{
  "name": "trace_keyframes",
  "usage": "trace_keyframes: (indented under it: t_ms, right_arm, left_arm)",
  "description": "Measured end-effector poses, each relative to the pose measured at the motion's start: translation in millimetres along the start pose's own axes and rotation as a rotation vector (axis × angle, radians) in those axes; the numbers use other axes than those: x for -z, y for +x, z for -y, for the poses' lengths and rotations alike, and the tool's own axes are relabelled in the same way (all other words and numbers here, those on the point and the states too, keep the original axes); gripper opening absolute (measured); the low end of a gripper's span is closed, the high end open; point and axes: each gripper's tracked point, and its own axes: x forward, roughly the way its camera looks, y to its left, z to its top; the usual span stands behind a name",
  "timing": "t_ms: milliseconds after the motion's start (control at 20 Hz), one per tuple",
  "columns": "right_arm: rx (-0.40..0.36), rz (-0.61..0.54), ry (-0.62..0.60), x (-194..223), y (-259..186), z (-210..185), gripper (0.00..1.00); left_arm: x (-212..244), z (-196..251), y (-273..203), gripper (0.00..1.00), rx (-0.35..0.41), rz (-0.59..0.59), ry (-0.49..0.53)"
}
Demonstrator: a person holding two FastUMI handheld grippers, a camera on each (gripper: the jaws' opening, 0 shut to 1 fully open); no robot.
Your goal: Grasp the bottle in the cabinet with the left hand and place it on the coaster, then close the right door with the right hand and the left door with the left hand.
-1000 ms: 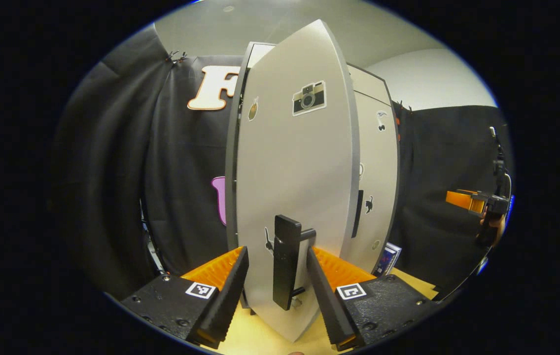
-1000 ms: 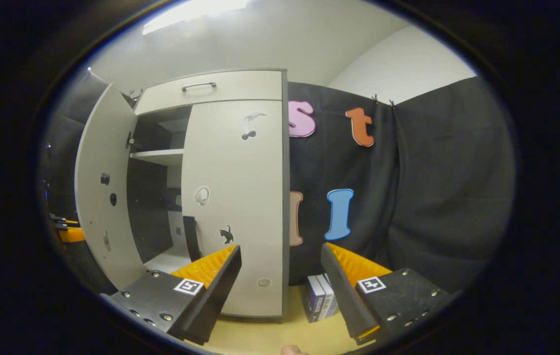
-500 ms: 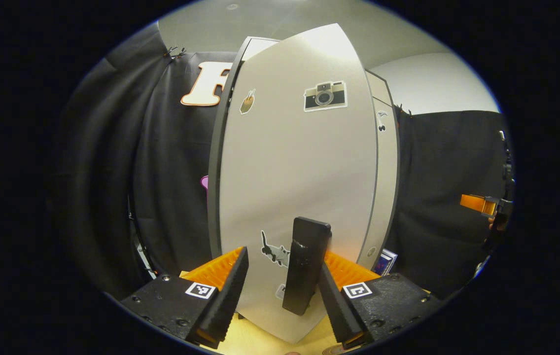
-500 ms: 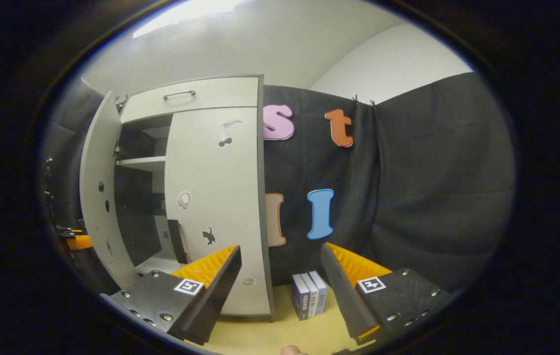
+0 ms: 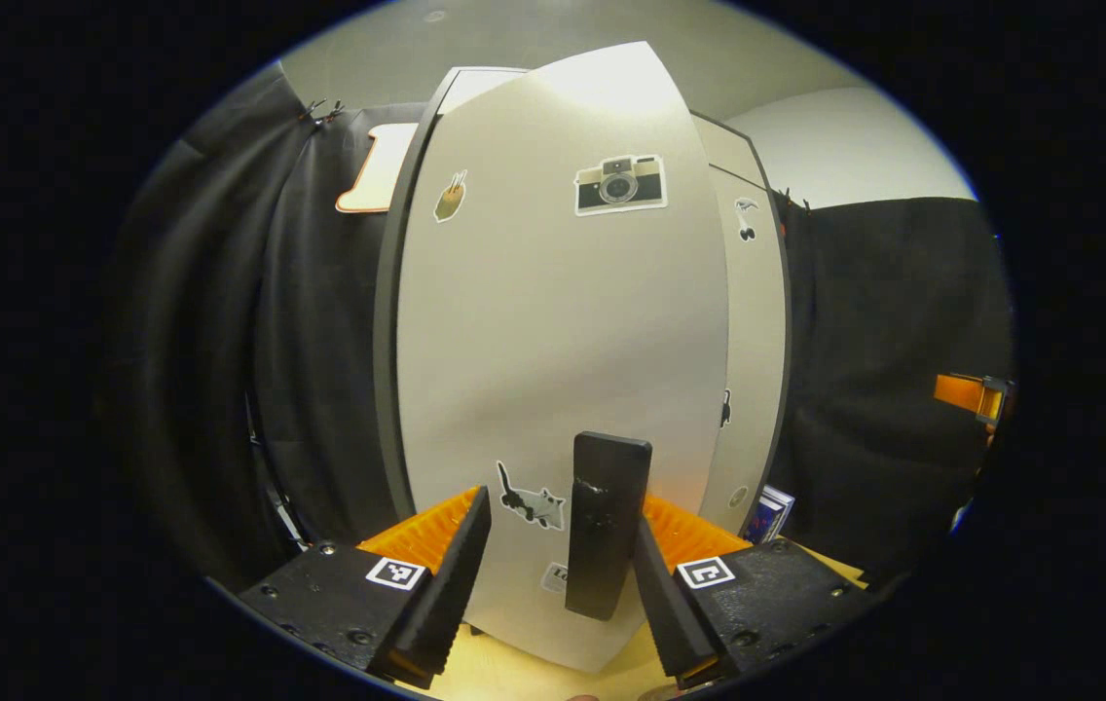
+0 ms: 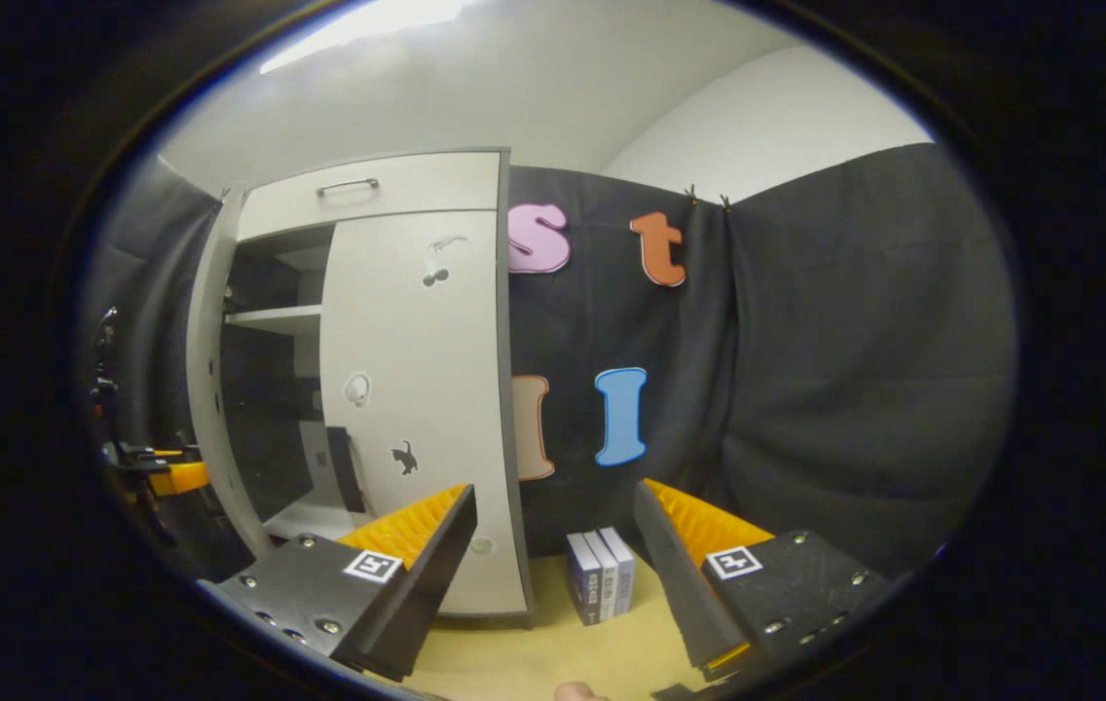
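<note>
My left gripper (image 5: 560,506) is open against the front of the pale left door (image 5: 553,331). The door's black handle (image 5: 605,526) stands between the fingers, close to the right finger (image 5: 655,594). In the right gripper view the left door (image 6: 207,389) is ajar, and a dark gap shows a shelf (image 6: 276,318) inside the cabinet. The right door (image 6: 407,409) lies flat against the cabinet. My right gripper (image 6: 555,490) is open and holds nothing, off to the right of the cabinet over the table. The left gripper (image 6: 164,475) shows beyond the left door.
Several upright books (image 6: 597,574) stand on the yellow table (image 6: 514,652) just right of the cabinet. A drawer with a metal handle (image 6: 347,185) tops the cabinet. Black cloth hangs behind and to both sides. The other gripper (image 5: 970,394) shows at the far right.
The left door has swung further toward shut with my left gripper on its handle. The gap into the cabinet has narrowed. My right gripper has drifted right, away from the cabinet.
</note>
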Motion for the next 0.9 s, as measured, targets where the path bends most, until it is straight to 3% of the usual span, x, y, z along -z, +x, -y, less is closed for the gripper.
trace_keyframes:
  t_ms: [200,500,700,900]
  right_arm:
    - [0.045,-0.015,-0.005,7.2,-6.7,19.9,0.97]
    - [0.088,-0.033,0.031,14.7,-6.3,43.9,0.98]
    - [0.102,-0.041,0.042,20.5,-2.8,52.0,0.98]
    - [0.113,-0.046,0.041,24.0,0.6,59.0,0.98]
  left_arm:
    - [-1.2,8.8,6.4,0.80,-0.047,0.015,0.034]
    - [8.7,37.7,24.5,0.79,0.017,-0.001,0.025]
    - [8.3,39.3,50.2,0.79,0.014,0.002,0.019]
    - [9.5,42.9,67.3,0.79,0.042,-0.002,-0.038]
